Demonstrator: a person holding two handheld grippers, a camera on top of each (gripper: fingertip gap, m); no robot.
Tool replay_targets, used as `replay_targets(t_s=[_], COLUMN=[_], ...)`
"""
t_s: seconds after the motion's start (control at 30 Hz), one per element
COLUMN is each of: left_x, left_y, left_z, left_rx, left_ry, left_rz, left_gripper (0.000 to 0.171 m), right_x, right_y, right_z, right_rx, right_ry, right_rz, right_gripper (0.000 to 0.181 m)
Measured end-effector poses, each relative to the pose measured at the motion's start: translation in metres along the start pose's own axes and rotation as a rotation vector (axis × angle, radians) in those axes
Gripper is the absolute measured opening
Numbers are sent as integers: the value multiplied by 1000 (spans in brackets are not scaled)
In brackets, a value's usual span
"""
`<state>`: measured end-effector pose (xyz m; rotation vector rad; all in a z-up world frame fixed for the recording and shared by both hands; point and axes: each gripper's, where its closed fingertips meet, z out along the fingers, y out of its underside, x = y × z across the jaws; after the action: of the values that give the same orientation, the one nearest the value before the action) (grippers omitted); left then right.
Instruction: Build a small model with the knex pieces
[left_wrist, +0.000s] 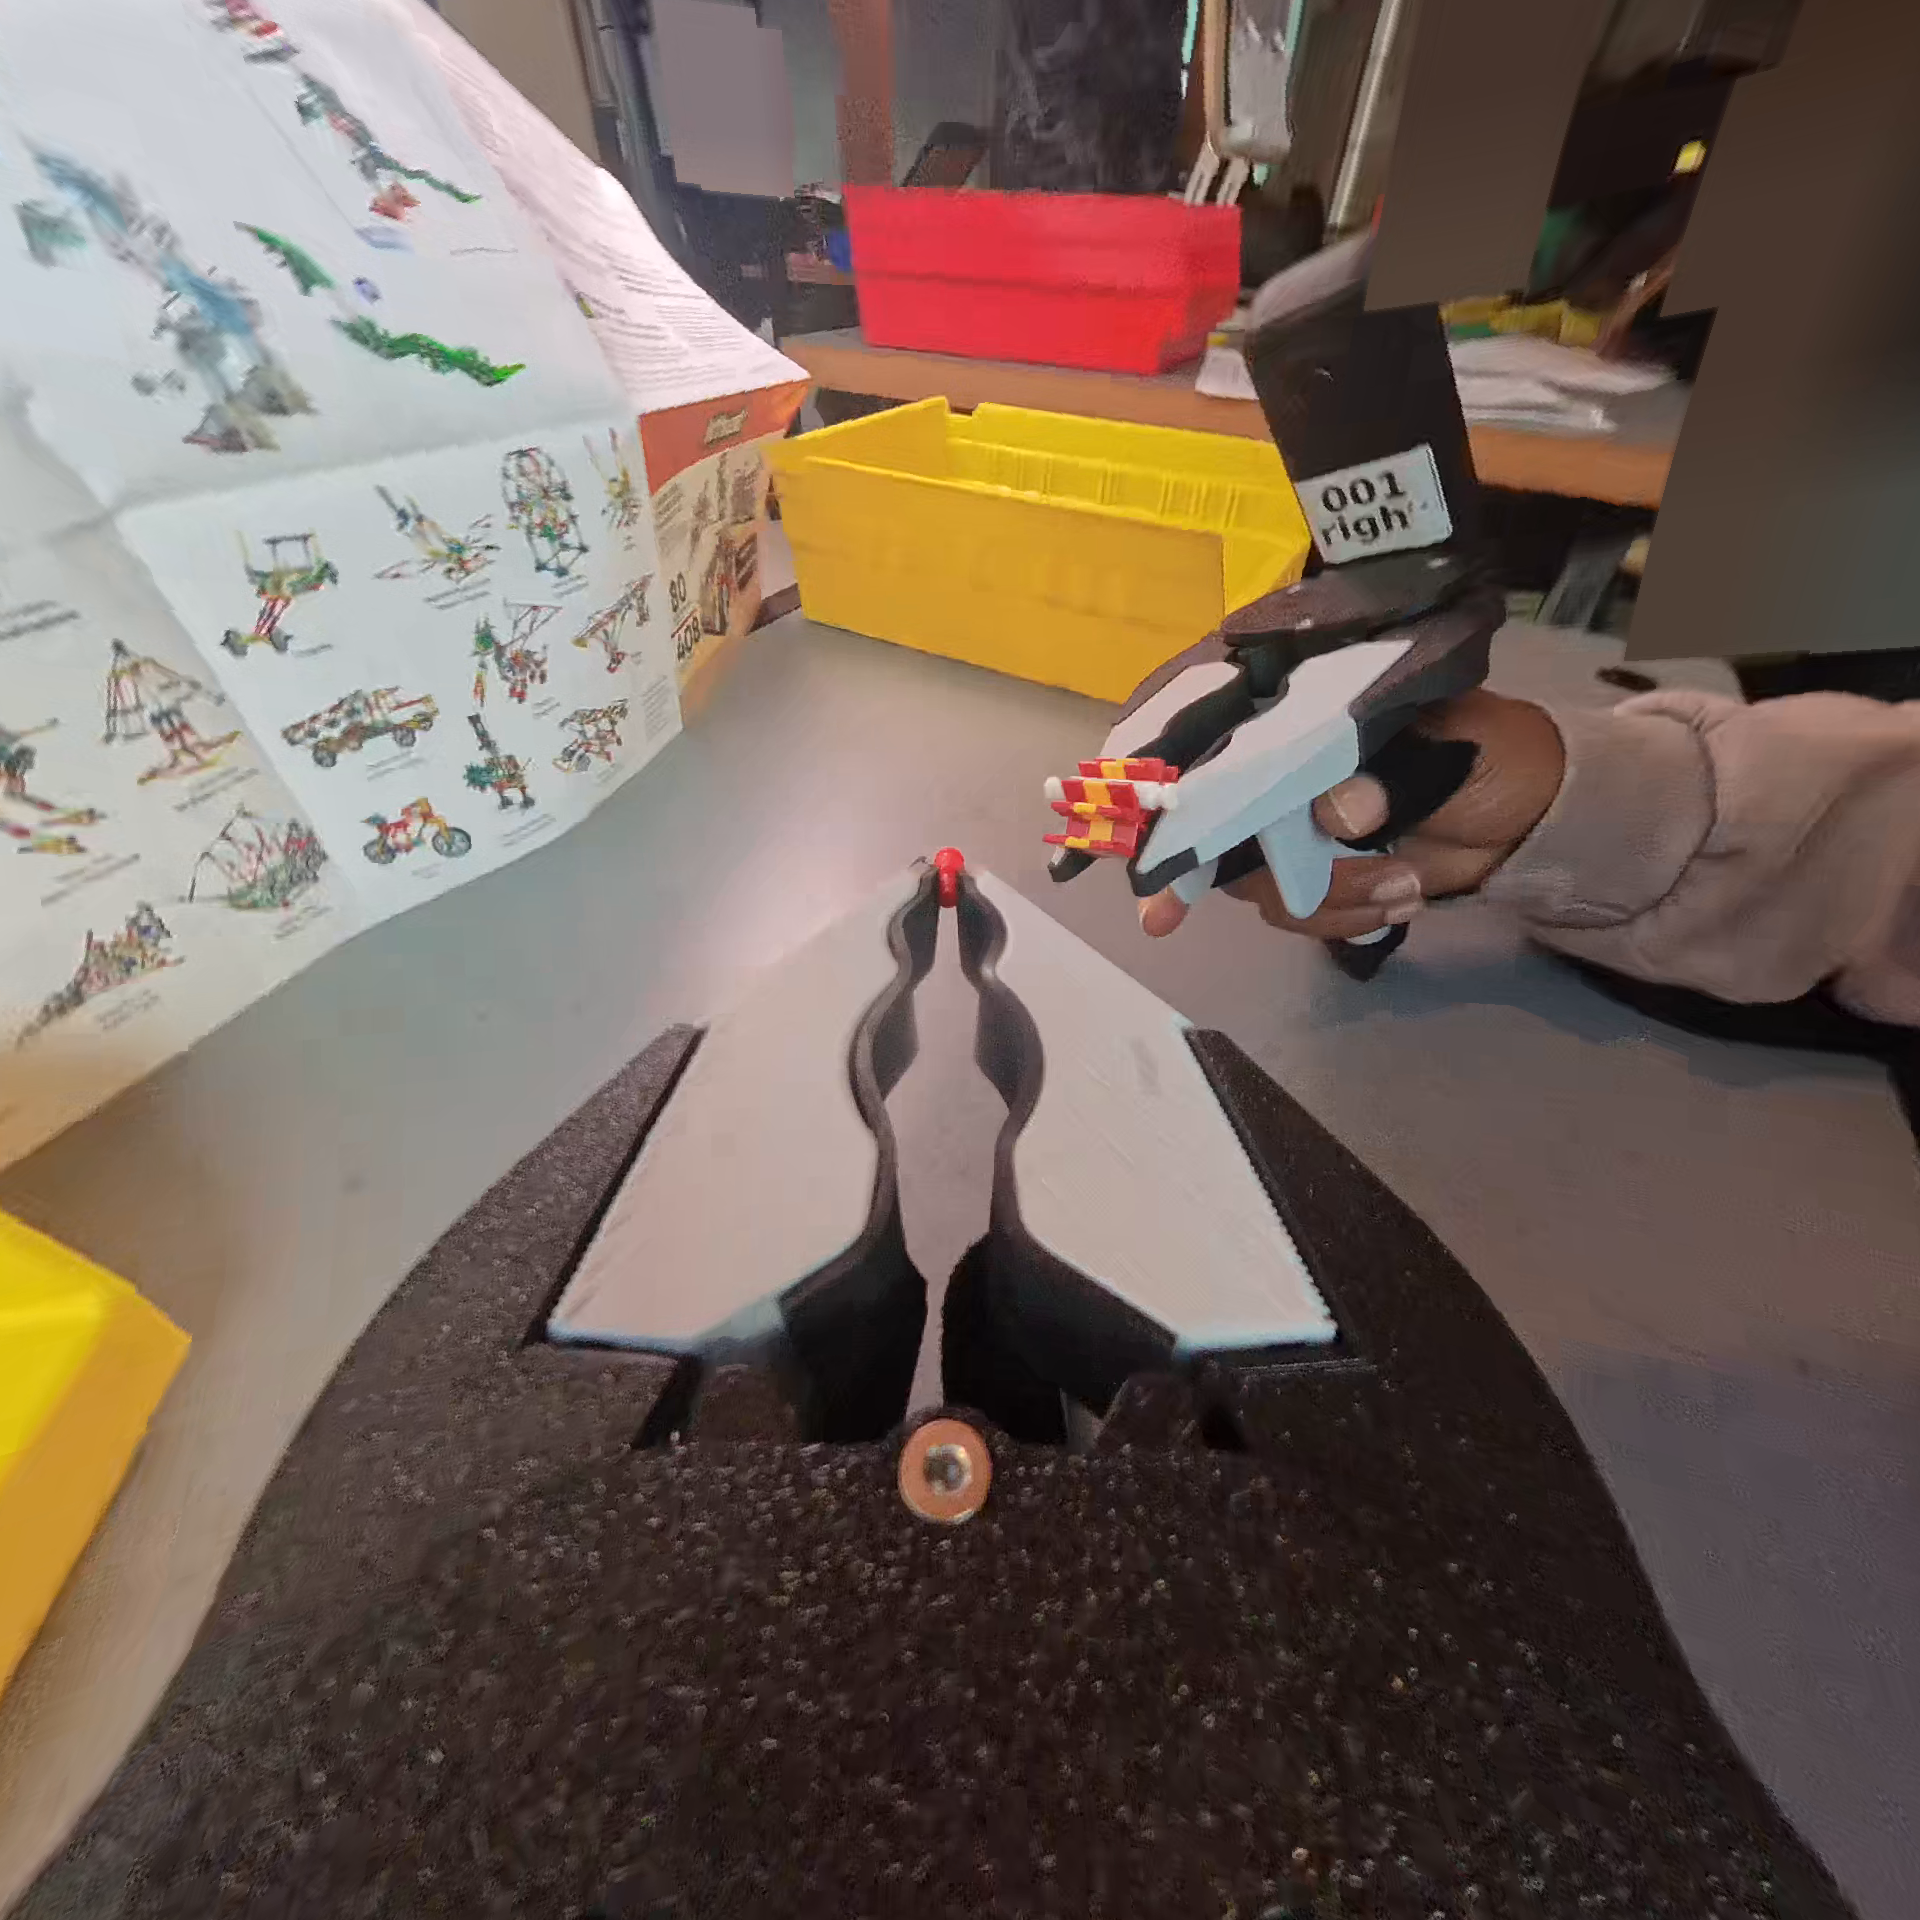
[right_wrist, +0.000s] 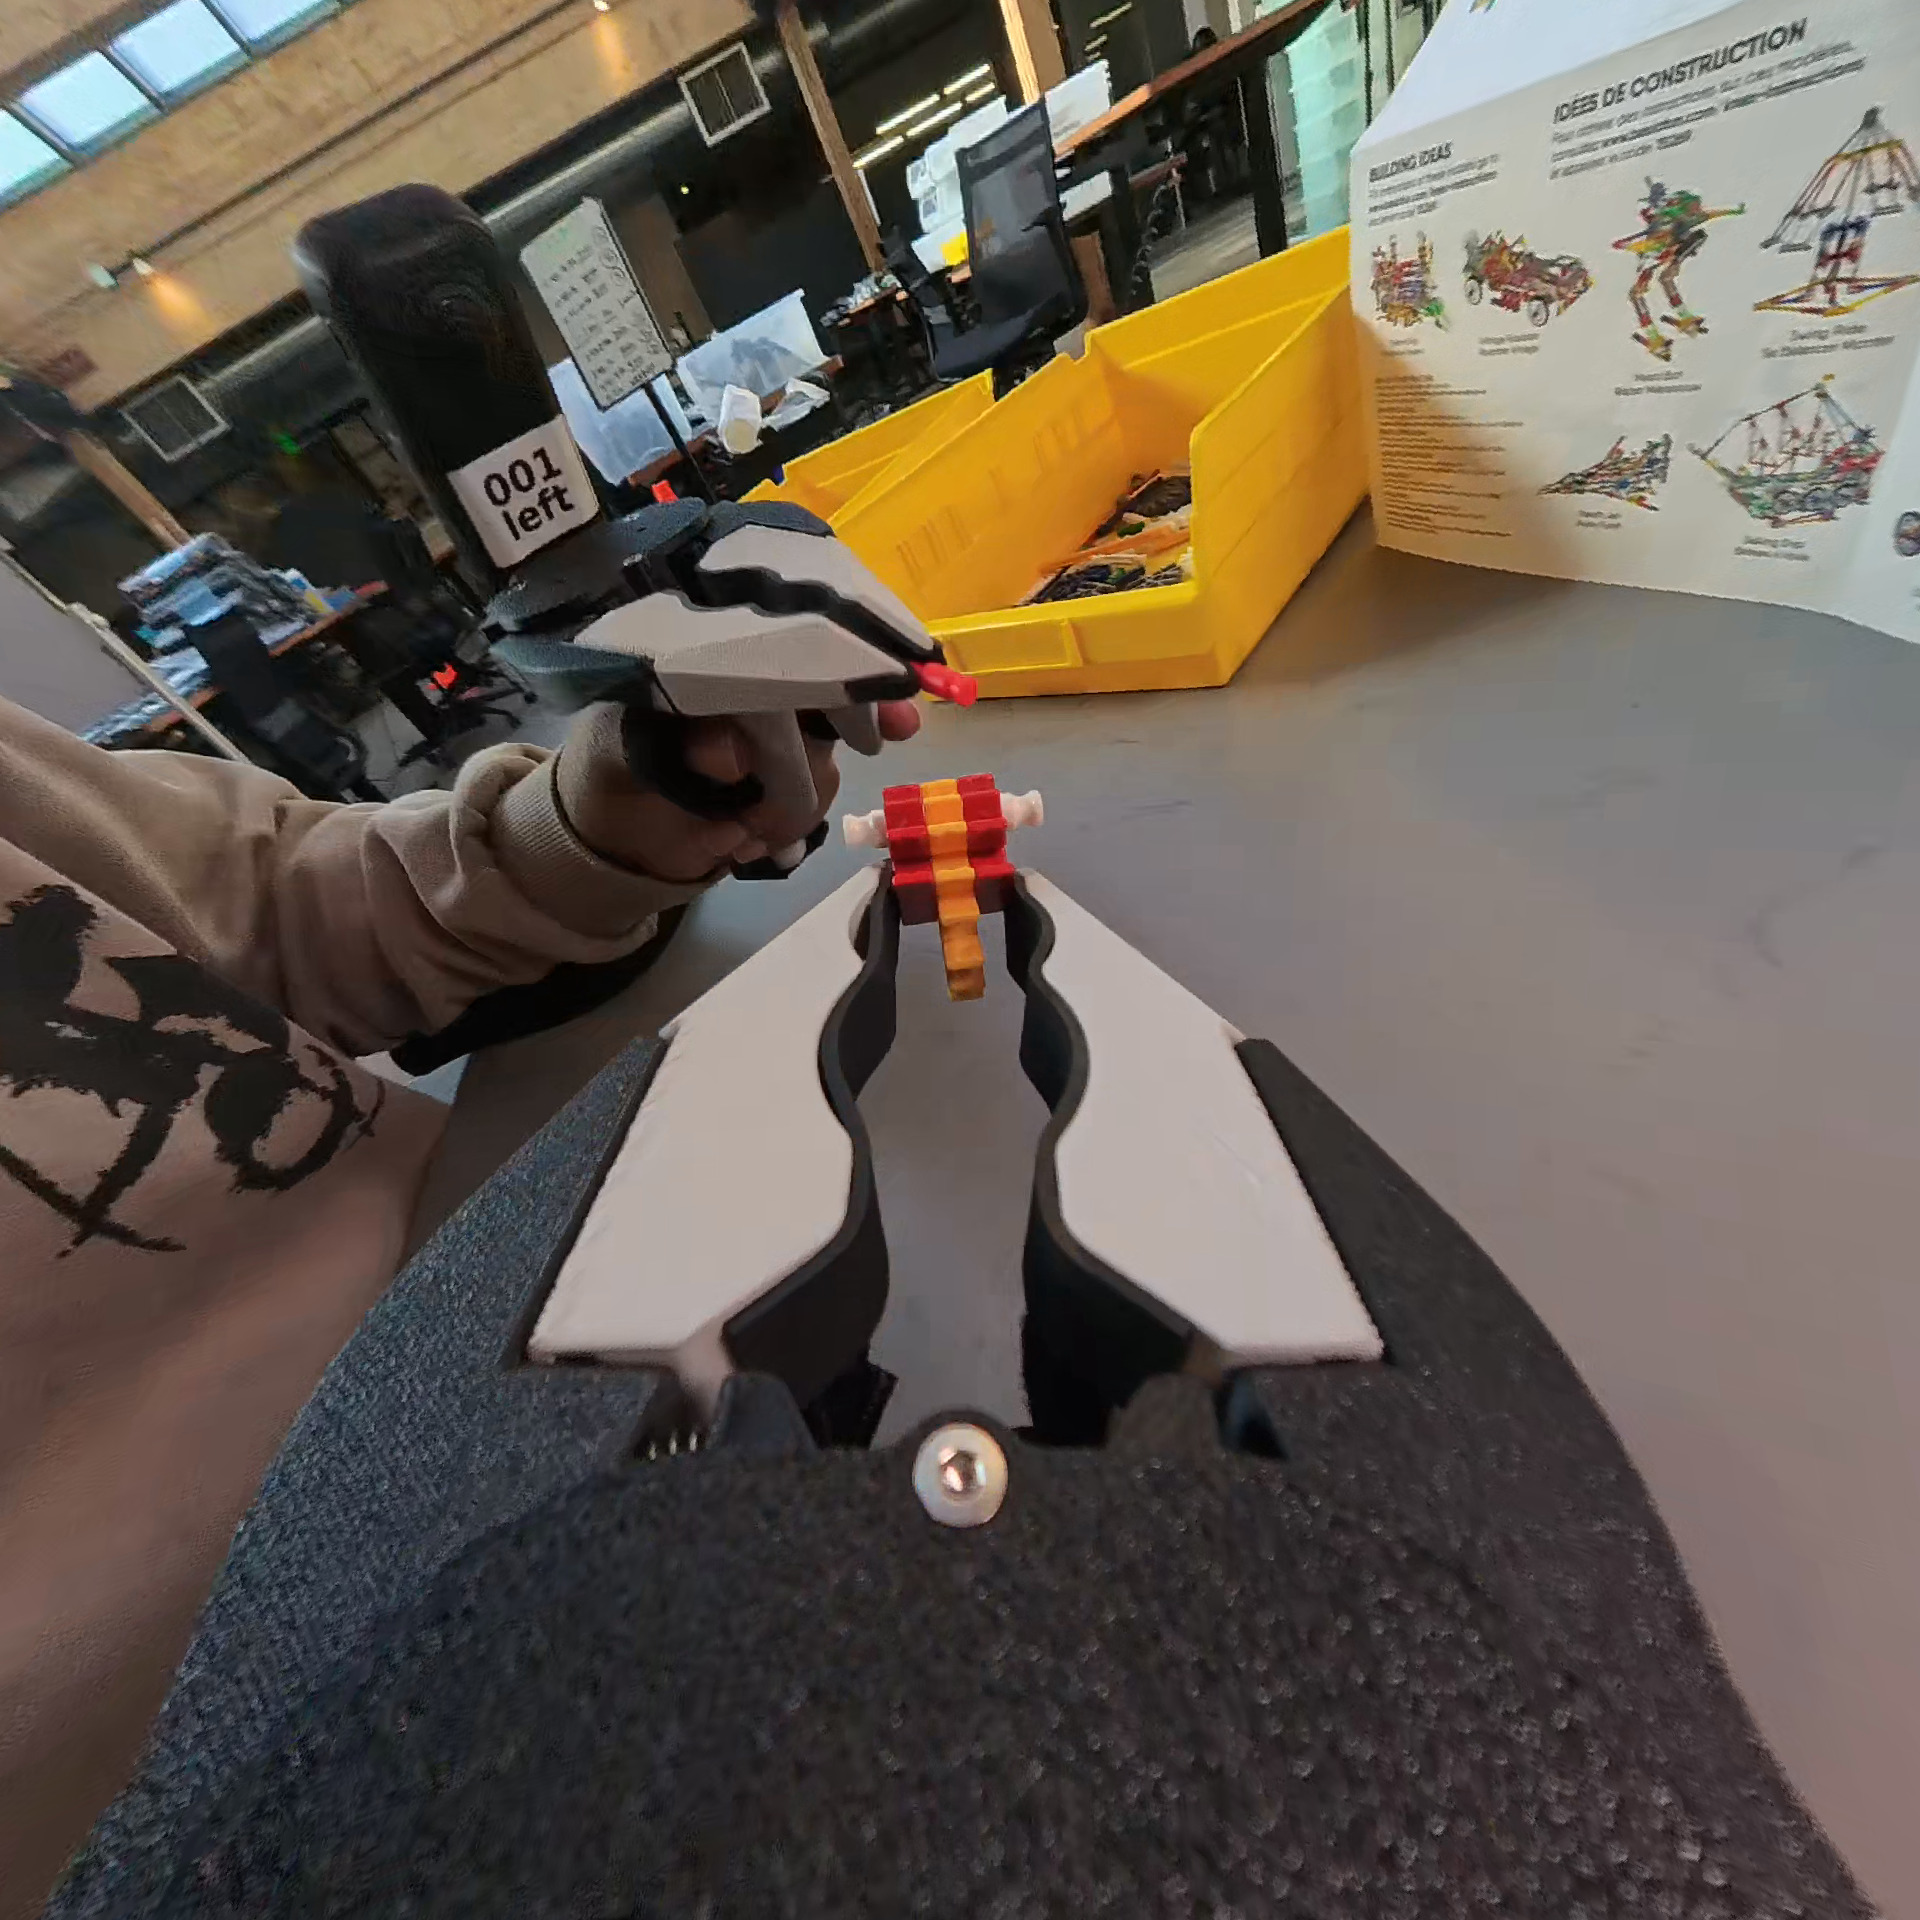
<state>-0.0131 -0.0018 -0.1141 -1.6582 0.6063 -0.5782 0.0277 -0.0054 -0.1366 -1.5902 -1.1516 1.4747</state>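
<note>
My left gripper (left_wrist: 947, 885) is shut on a small red rod piece (left_wrist: 947, 871) that sticks out past its tips, held above the grey table (left_wrist: 520, 987). It also shows in the right wrist view (right_wrist: 920, 675), where the red piece (right_wrist: 948, 683) points right. My right gripper (right_wrist: 951, 894) is shut on a stack of red and orange connector pieces (right_wrist: 940, 831) threaded on a white rod (right_wrist: 860, 828). In the left wrist view the right gripper (left_wrist: 1117, 831) holds that stack (left_wrist: 1107, 805) just right of and beyond my left tips, a short gap apart.
A yellow bin (left_wrist: 1029, 540) stands behind on the table, holding several loose parts (right_wrist: 1132, 540). A white building-set box with model pictures (left_wrist: 312, 520) stands at the left. A red bin (left_wrist: 1039, 275) sits on a farther bench. Another yellow bin corner (left_wrist: 62, 1392) is near left. Tip to tip, the grippers are about 5 centimeters apart.
</note>
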Motion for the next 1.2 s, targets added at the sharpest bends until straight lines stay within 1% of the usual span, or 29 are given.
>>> replay_targets(t_s=[0.07,0.13,0.2,0.27,0.33,0.37,0.4,0.43,0.47,0.53,0.6,0.67,0.77,0.83,0.97,1.07,1.13,1.17,1.2], left_x=[-15,-33,-66,-109,-148,-163,-174,-176,-171,-151,-120,-81,-19,12,39,46,49,50,50], left_y=[1,-4,-11,-13,-7,2,13,21,24,20,12,6,5,3,3,6,11,14,17], left_z=[-12,-27,-48,-77,-105,-114,-118,-117,-110,-91,-67,-45,-19,-10,4,11,15,17,18], left_rx=[12,38,39,-4,-68,-124,-184,-210,-195,-104,-15,49,69,71,56,51,27,10,-3], left_ry=[-16,-78,-238,-463,-669,-739,-773,-761,-708,-569,-374,-149,158,288,380,408,416,411,401], left_rz=[-38,-30,26,95,116,112,92,63,33,-45,-159,-268,-373,-415,-533,-623,-653,-653,-643], left_gripper=[2,3,3,3,3,6,24,32,32,33,36,38,36,32,32,36,36,35,28], right_x=[3,-4,-6,-6,-6,-6,-6,-6,-6,-8,-10,-12,-16,-16,-6,-3,-3,-2,-2], right_y=[0,-6,-6,-4,-4,-4,-3,-3,-3,-4,-4,-3,-2,-4,-2,2,6,6,7], right_z=[-3,-4,-2,0,1,2,2,3,3,2,2,2,4,5,6,11,15,16,18], right_rx=[-8,24,26,19,15,14,11,9,11,16,23,17,13,21,-30,-86,-122,-132,-143], right_ry=[25,-6,-5,7,11,12,10,11,13,17,30,39,57,98,251,332,366,390,403], right_rz=[-53,-89,-112,-126,-131,-132,-131,-132,-137,-157,-190,-242,-330,-392,-596,-731,-797,-825,-849], right_gripper=[17,18,18,18,18,18,18,18,18,18,18,18,18,18,18,17,18,18,17])
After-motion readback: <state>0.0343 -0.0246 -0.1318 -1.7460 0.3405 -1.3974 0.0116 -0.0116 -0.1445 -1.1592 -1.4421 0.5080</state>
